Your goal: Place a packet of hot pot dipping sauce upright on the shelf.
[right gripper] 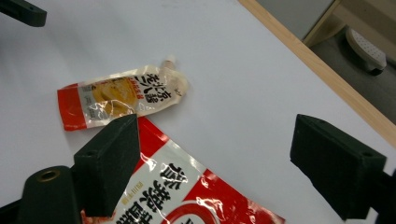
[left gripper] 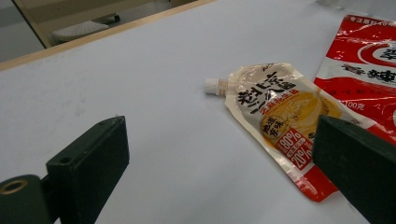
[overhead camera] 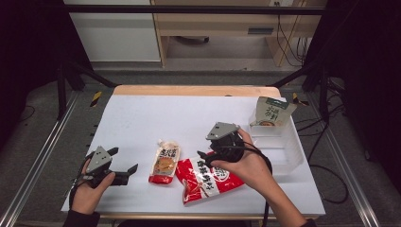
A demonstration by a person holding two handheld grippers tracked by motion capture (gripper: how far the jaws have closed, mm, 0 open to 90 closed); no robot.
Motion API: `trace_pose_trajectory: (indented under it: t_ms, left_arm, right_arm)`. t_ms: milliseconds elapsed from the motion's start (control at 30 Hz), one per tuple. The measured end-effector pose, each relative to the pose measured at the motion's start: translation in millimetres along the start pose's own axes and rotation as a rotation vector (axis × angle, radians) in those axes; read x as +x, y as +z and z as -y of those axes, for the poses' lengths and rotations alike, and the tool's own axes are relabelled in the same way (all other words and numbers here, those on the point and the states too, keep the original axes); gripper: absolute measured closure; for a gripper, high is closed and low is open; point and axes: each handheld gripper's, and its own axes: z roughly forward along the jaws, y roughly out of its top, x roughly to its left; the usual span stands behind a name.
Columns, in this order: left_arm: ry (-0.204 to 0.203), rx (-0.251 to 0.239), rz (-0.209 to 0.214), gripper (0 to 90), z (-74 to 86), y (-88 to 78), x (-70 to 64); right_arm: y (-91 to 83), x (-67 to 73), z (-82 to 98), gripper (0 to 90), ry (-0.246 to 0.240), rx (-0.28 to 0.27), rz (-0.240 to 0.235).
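**Red packet under my right gripper, jaws apart**

White table (overhead camera: 142, 118), scanned left to right. My left gripper (overhead camera: 124, 173) rests at 8 o'clock, jaws spread, gripping nothing. At 6 o'clock lies the spouted sauce pouch (overhead camera: 164, 163), spout toward 12. Just beside it, the red-and-white packet (overhead camera: 205, 182). My right gripper (overhead camera: 204, 157) hangs over its upper edge, jaws wide, nothing clamped.
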Motion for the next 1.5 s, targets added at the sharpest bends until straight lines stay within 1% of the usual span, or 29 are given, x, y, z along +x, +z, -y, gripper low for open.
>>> trace_pose_trajectory:
  t_ms: [100, 267, 300, 467, 500, 533, 567, 633, 700, 733, 767, 800, 833, 867, 900, 967, 1000, 1033, 1067, 1100, 1133, 1167, 1200, 1233, 1267, 1333, 1367, 1433, 1500]
  left_arm:
    - [0.0, 0.001, 0.001, 3.9, 0.0, 0.1, -0.2]
    - [0.002, 0.002, 0.003, 3.9, -0.1, 0.4, -0.3]
    - [0.002, 0.002, 0.003, 3.9, -0.1, 0.4, -0.3]
    - [0.002, 0.001, 0.004, 3.9, -0.2, -0.1, 0.0]
    - [0.001, -0.001, 0.004, 3.9, -0.3, -0.2, 0.1]
    - [0.0, -0.001, 0.004, 3.9, -0.3, -0.2, 0.2]
    - [0.001, 0.001, 0.005, 3.9, -0.2, 0.1, 0.3]
    - [0.003, 0.004, 0.005, 3.9, -0.2, 0.6, -0.1]
    - [0.005, 0.004, 0.007, 3.9, -0.3, 0.7, -0.9]
    - [0.005, 0.004, 0.007, 3.9, -0.3, 0.7, -0.9]
    - [0.007, 0.004, 0.008, 3.9, -0.4, 0.6, -1.2]
    - [0.008, 0.004, 0.008, 3.9, -0.4, 0.6, -1.3]
    - [0.009, 0.006, 0.008, 3.9, -0.2, 0.8, -1.2]
    - [0.011, 0.008, 0.008, 3.9, -0.1, 1.0, -1.1]
    - [0.014, 0.011, 0.009, 3.9, -0.1, 1.3, -0.9]
    - [0.015, 0.013, 0.01, 3.9, 0.1, 1.7, -1.0]
    - [0.015, 0.013, 0.01, 3.9, 0.1, 1.7, -1.0]
    - [0.017, 0.015, 0.01, 3.9, -0.1, 1.7, -1.1]
    - [0.018, 0.013, 0.01, 3.9, -0.3, 1.6, -1.3]
    - [0.018, 0.011, 0.01, 3.9, -0.5, 1.5, -1.4]
    - [0.021, 0.015, 0.011, 3.9, -0.4, 1.6, -1.9]
    - [0.022, 0.015, 0.009, 3.9, -0.4, 1.7, -2.1]
    - [0.022, 0.015, 0.009, 3.9, -0.4, 1.7, -2.1]
    - [0.023, 0.015, 0.009, 3.9, -0.3, 1.8, -2.2]
    - [0.023, 0.015, 0.011, 3.9, -0.3, 2.0, -2.3]
    - [0.023, 0.015, 0.011, 3.9, -0.3, 2.1, -2.3]
    - [0.023, 0.014, 0.012, 3.9, -0.3, 2.2, -2.2]
    - [0.023, 0.015, 0.012, 3.9, -0.2, 2.3, -2.1]
    - [0.022, 0.013, 0.012, 3.9, -0.2, 2.5, -2.1]
  right_arm:
    - [10.0, 5.3, -2.5, 20.0, 0.008, 0.005, -0.009]
    - [25.9, 12.6, -6.1, 27.5, 0.015, 0.018, -0.028]
    - [28.8, 13.7, -6.7, 28.4, 0.014, 0.02, -0.03]
    - [42.8, 16.8, -8.9, 34.6, 0.042, 0.025, -0.041]
    - [42.8, 16.8, -8.9, 34.6, 0.042, 0.025, -0.041]
    - [45.8, 17.4, -9.0, 36.3, 0.043, 0.03, -0.042]
    - [52.7, 19.4, -9.0, 40.6, 0.048, 0.034, -0.047]
    - [61.1, 21.7, -8.1, 44.6, 0.062, 0.039, -0.057]
    - [72.2, 23.7, -6.5, 45.9, 0.068, 0.055, -0.065]
    - [72.2, 23.7, -6.5, 45.9, 0.068, 0.055, -0.065]
    - [77.9, 24.7, -5.8, 47.4, 0.074, 0.06, -0.065]
    - [88.6, 26.1, -4.5, 48.3, 0.087, 0.068, -0.073]
    - [94.8, 26.5, -4.1, 48.8, 0.095, 0.075, -0.077]
    - [94.8, 26.5, -4.1, 48.8, 0.095, 0.075, -0.077]
    - [103.6, 27.1, -4.7, 49.5, 0.105, 0.084, -0.077]
    - [111.8, 26.9, -5.5, 50.1, 0.117, 0.084, -0.079]
    - [111.8, 26.9, -5.5, 50.1, 0.117, 0.084, -0.079]
    - [116.4, 26.9, -6.1, 50.3, 0.128, 0.082, -0.082]
    - [125.3, 25.8, -6.7, 50.3, 0.144, 0.085, -0.086]
    - [125.3, 25.8, -6.7, 50.3, 0.144, 0.085, -0.086]
    - [133.3, 24.8, -6.8, 50.7, 0.158, 0.095, -0.083]
    - [137.8, 23.6, -6.4, 50.8, 0.163, 0.101, -0.086]
    - [137.8, 23.6, -6.4, 50.8, 0.163, 0.101, -0.086]
    - [140.2, 23.5, -6.4, 51.0, 0.175, 0.104, -0.081]
    - [146.5, 21.6, -4.8, 51.4, 0.187, 0.11, -0.079]
    - [148.9, 20.9, -4.1, 51.5, 0.187, 0.111, -0.081]
    - [151.1, 20.5, -3.7, 51.6, 0.19, 0.12, -0.075]
    - [158.0, 17.9, -2.5, 51.7, 0.209, 0.12, -0.081]
    - [159.6, 17.6, -2.4, 51.7, 0.213, 0.123, -0.08]
